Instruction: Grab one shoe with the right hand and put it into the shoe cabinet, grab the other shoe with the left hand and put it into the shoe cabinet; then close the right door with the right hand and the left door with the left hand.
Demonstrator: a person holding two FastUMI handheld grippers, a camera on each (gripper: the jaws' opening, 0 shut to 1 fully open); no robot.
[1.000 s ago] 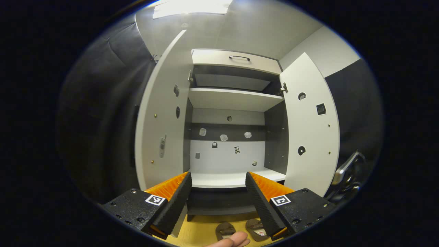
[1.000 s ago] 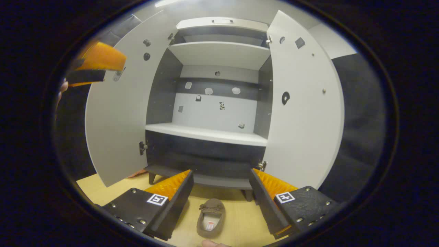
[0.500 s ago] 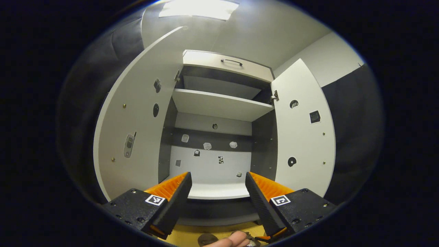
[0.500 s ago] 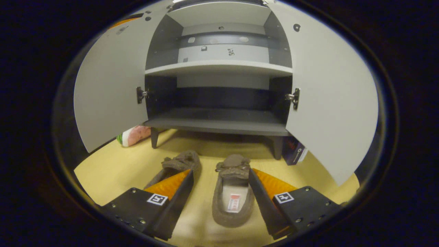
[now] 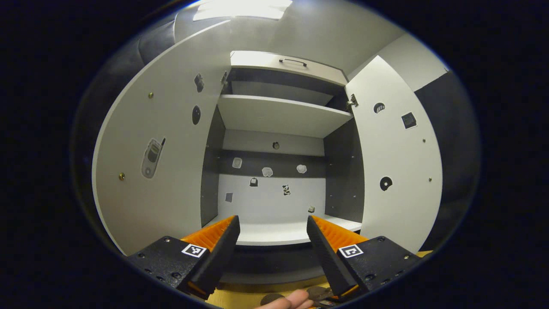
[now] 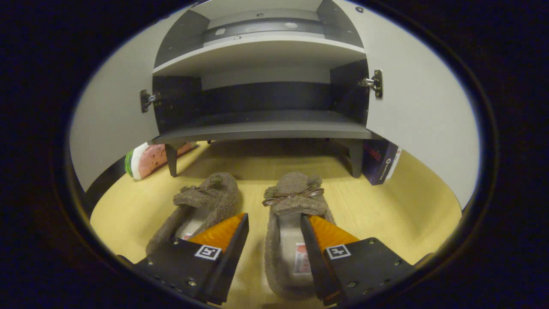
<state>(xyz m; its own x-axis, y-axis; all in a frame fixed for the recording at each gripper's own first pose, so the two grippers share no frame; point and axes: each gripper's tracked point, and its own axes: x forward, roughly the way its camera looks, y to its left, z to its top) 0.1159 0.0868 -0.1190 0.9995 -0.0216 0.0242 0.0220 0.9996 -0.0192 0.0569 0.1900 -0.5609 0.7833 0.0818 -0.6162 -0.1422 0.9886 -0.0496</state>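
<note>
While the left tool (image 5: pixel 271 240) waits open, the open right tool (image 6: pixel 274 234) straddles the right shoe's (image 6: pixel 291 201) side wall on the floor (image 6: pixel 407 214); closing comes next.

Brown shoes (image 6: pixel 291 214), yellow floor (image 6: pixel 407 210)

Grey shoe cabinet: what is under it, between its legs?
Under the grey shoe cabinet is bare yellow wooden floor in shadow. A pink-and-green watermelon-patterned item pokes out behind its left leg and a dark blue box beside its right leg; the doors hide the rest of each.
</note>
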